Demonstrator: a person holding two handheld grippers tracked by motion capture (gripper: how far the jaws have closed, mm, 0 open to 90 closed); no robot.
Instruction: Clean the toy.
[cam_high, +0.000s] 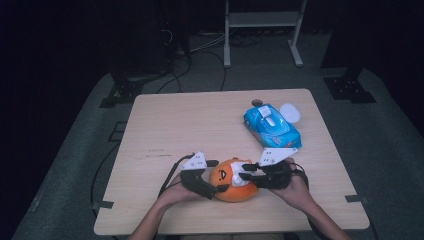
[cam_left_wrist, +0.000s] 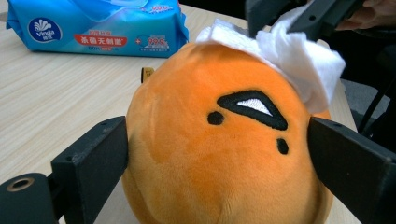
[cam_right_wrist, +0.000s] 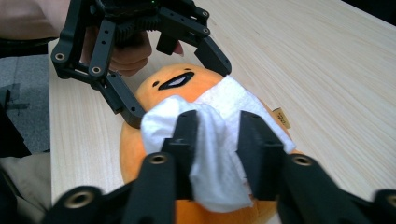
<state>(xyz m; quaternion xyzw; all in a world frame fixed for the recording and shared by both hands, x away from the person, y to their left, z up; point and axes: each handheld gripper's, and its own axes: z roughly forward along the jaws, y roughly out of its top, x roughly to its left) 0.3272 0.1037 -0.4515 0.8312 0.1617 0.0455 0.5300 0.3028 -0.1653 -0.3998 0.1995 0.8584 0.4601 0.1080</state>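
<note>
A: We are looking at an orange plush toy (cam_high: 231, 181) sitting at the near edge of the wooden table (cam_high: 190, 125), its stitched black face turned up toward the left side.

B: We are seeing a white wet wipe (cam_right_wrist: 219, 140) lying over the top of it. In the right gripper view the wipe is bunching between the two black jaws, which are standing partly apart with the cloth in the gap; we cannot tell whether the pads are pressing on it.

A: The right gripper (cam_high: 248, 173) is coming in over the toy from the right, held in the person's right hand (cam_high: 295, 187).

B: And we are watching the left gripper (cam_high: 216, 176) pinching the toy itself. In the left gripper view the jaws are pressing against both sides of the plush body.

A: The left hand (cam_high: 172, 195) is resting near the table's front edge, just beside the toy.

B: Farther back, well apart from all this, a blue pack of wet wipes (cam_high: 271, 125) is lying toward the table's far right, with a white round lid (cam_high: 290, 112) just beside it.
</note>
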